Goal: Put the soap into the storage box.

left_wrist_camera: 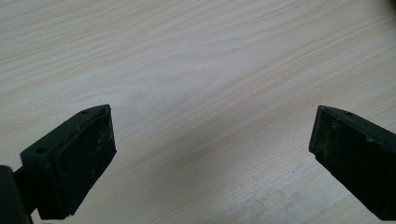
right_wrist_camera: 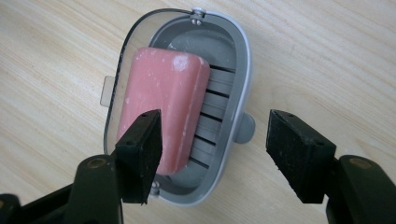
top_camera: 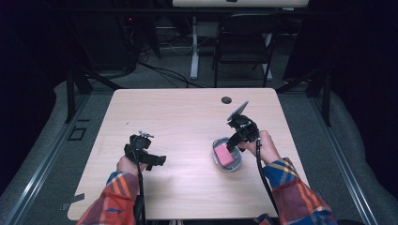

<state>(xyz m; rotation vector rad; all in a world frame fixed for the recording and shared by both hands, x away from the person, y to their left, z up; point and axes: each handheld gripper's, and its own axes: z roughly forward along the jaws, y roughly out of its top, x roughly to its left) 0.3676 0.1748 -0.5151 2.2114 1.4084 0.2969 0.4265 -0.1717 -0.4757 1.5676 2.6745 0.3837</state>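
Pink soap bar [right_wrist_camera: 161,109] lies in a grey soap dish [right_wrist_camera: 240,65] on the right half of the tabletop [top_camera: 187,117], near the person's edge. Bar sits tilted, one long edge propped on the dish's rim side, the other down on the slatted floor. A clear lid [right_wrist_camera: 122,60], hinged at the dish's ends, is swung open to one side. A small grey tab sticks out from the dish's other side.

Right hand-held gripper [right_wrist_camera: 215,140] hovers directly above the dish, jaws spread, nothing between them. In the right gripper view the bar's long axis runs away from the camera, roughly in line with the jaws; one jaw overlaps the near end of the bar, the other stands beyond the dish's far rim. My reading: the spread takes in the bar's width, but the gap is offset toward the tab side, so a shift toward the lid side would be needed to centre on the soap.

Left hand-held gripper [top_camera: 145,154] is well apart, over bare tabletop on the left, jaws wide, empty. Right hand is plainly the nearer.
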